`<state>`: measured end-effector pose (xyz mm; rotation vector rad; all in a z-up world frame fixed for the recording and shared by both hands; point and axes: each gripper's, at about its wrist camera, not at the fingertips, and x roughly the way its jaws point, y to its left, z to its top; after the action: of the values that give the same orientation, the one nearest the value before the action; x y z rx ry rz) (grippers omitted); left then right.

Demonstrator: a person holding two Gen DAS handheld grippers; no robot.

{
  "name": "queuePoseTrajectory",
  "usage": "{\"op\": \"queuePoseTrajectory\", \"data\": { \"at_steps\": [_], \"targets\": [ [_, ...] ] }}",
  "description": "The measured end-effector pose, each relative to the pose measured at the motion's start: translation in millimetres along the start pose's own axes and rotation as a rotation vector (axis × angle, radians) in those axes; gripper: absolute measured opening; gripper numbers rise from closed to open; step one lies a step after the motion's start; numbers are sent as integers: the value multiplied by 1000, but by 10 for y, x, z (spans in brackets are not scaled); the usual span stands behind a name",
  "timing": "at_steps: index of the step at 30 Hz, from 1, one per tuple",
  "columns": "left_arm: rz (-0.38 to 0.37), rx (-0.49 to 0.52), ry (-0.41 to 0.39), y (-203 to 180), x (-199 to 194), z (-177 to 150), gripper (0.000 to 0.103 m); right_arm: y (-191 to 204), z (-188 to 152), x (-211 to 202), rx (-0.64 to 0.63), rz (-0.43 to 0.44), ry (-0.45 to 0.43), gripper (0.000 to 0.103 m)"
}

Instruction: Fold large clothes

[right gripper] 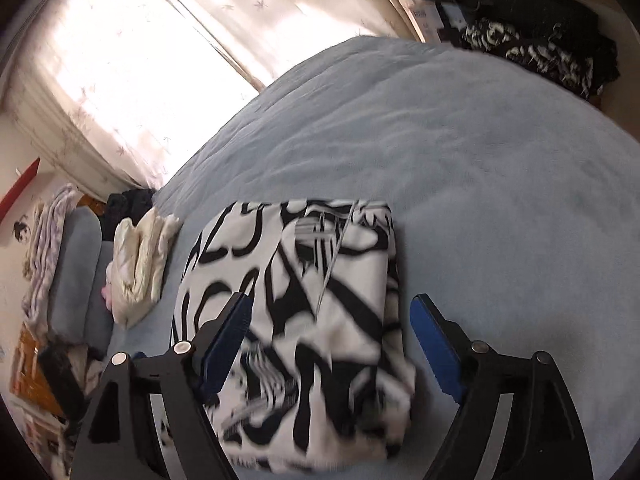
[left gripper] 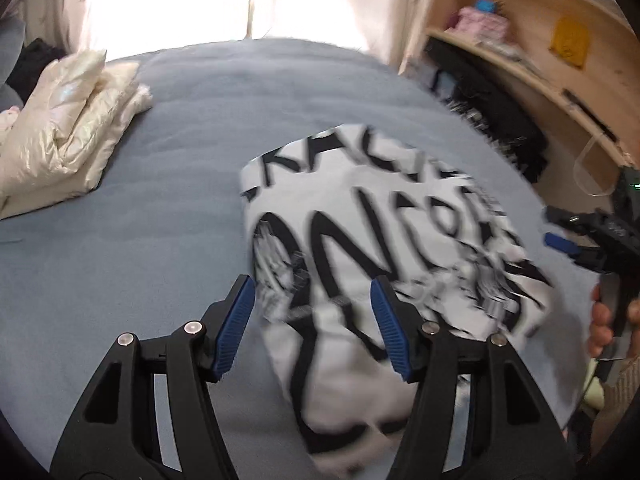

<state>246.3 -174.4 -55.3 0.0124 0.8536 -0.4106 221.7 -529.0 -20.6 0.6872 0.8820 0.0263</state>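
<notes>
A white garment with big black lettering [left gripper: 360,248] [right gripper: 304,304] lies folded into a thick rectangle on the blue-grey bed cover [left gripper: 140,240] [right gripper: 500,200]. My left gripper [left gripper: 314,328] hovers over its near left part, open, blue pads on either side and not pressing the cloth. My right gripper [right gripper: 332,344] stands wide open over the garment's near end, and the cloth lies between its fingers without touching the pads. In the left wrist view the right gripper [left gripper: 576,244] shows at the right edge of the garment, held by a hand [left gripper: 604,320].
A folded cream puffy jacket [left gripper: 68,132] [right gripper: 140,264] lies on the bed to the left. A black-and-white cloth heap [left gripper: 500,132] [right gripper: 540,52] sits at the far right by a wooden shelf unit [left gripper: 520,52]. Curtains [right gripper: 140,60] hang behind the bed; grey cushions [right gripper: 76,276] lie left.
</notes>
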Motion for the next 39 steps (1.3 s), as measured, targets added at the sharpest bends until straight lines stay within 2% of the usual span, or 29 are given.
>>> {"op": "queuePoseTrajectory", "data": {
  "at_steps": [3,4,6,7,8,9,10,11,12,13,15,17,20,22,25,29,32,33,34,35,37,39],
  "targets": [
    [17,-48,82,173,283,172,57,-107,272,329,70,23,74,83],
    [-5,-79,97,230,382,227,57,-134,333,419,89,30,97,83],
    [-28,-124,97,293,485,321,57,-168,458,616,117,27,130,82],
    [-37,-142,92,305,514,358,57,-181,494,702,125,31,152,77],
    [-44,-154,87,306,549,393,57,-187,521,805,136,43,185,72],
    [-48,-161,83,294,580,421,57,-188,525,876,138,49,218,60],
    [-50,-161,81,280,614,442,58,-173,526,949,123,43,247,43],
    [-49,-152,83,243,664,462,59,-146,534,972,91,31,248,35],
    [-35,-135,77,195,702,483,60,-105,535,957,59,3,230,18],
    [-23,-120,67,157,721,504,60,-66,551,923,30,-23,199,9],
    [11,-72,33,52,739,566,60,-45,621,734,9,-22,110,6],
    [38,-57,25,-2,814,615,60,-65,637,639,-14,-71,69,6],
    [110,-16,22,-85,953,527,69,-132,527,756,-43,-132,107,6],
    [162,26,-16,-160,984,414,69,-121,472,803,-74,-166,91,6],
    [201,56,-53,-222,1000,311,69,-53,428,847,-114,-208,60,6],
    [190,46,-50,-223,1000,295,69,-43,425,857,-102,-205,63,10],
    [172,20,-37,-166,930,342,69,42,474,777,-97,-242,73,21],
    [175,2,-31,-135,879,365,69,32,370,781,-101,-263,63,29],
    [178,-24,-25,-96,813,391,69,79,358,671,-105,-279,44,36],
    [160,-59,-22,-68,690,394,69,135,326,548,-111,-280,15,38],
    [140,-83,-35,-65,500,352,69,287,229,276,-138,-253,-44,39],
    [138,-79,-47,-127,276,234,69,465,65,62,-174,-201,-62,39]
  ]
}}
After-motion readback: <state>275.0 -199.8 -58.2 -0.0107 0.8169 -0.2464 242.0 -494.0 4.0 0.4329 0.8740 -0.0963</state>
